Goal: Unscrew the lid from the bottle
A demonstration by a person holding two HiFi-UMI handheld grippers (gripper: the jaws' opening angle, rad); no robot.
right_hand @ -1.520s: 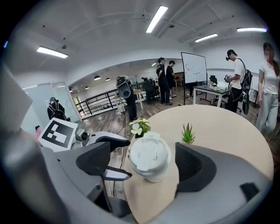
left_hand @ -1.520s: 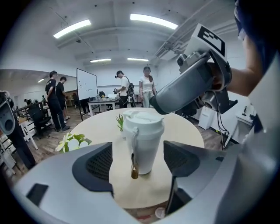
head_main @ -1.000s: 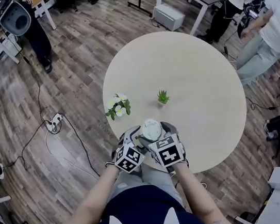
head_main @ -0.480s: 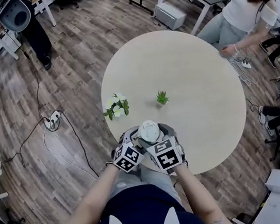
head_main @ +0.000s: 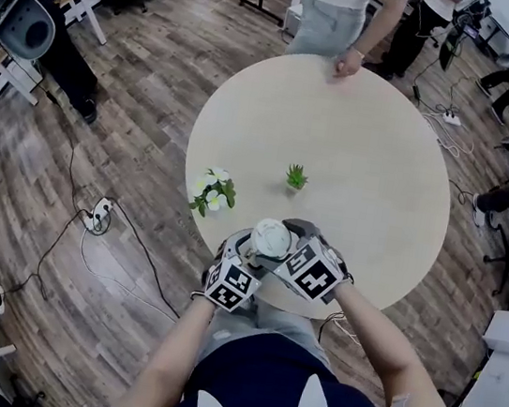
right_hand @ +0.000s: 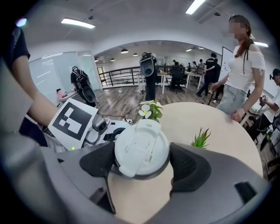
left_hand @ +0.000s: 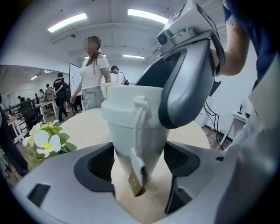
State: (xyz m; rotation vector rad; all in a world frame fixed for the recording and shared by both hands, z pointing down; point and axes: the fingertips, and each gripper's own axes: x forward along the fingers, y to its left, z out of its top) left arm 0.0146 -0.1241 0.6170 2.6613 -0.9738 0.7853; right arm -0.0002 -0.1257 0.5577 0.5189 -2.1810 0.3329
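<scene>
A white bottle [left_hand: 135, 131] with a wide white lid [right_hand: 142, 148] is held upright over the near edge of the round table [head_main: 358, 147]. My left gripper [left_hand: 140, 166] is shut on the bottle's tapered body, a pad against each side. A strap with a small brown tag [left_hand: 138, 186] hangs down the bottle. My right gripper [right_hand: 142, 164] comes from above and is shut on the lid; its jaws have just been closing with the lid between them. In the head view both grippers meet at the lid [head_main: 271, 238].
White flowers [head_main: 213, 192] and a small green plant [head_main: 295, 176] stand on the table beyond the bottle. A person [head_main: 340, 12] stands at the far edge with a hand [head_main: 348, 65] on the table. A cable and power strip [head_main: 99, 218] lie on the floor at left.
My right gripper has rolled about the lid, its marker cube turning. The bottle and the left gripper stay put. A person has walked along the table's far side toward the left.
</scene>
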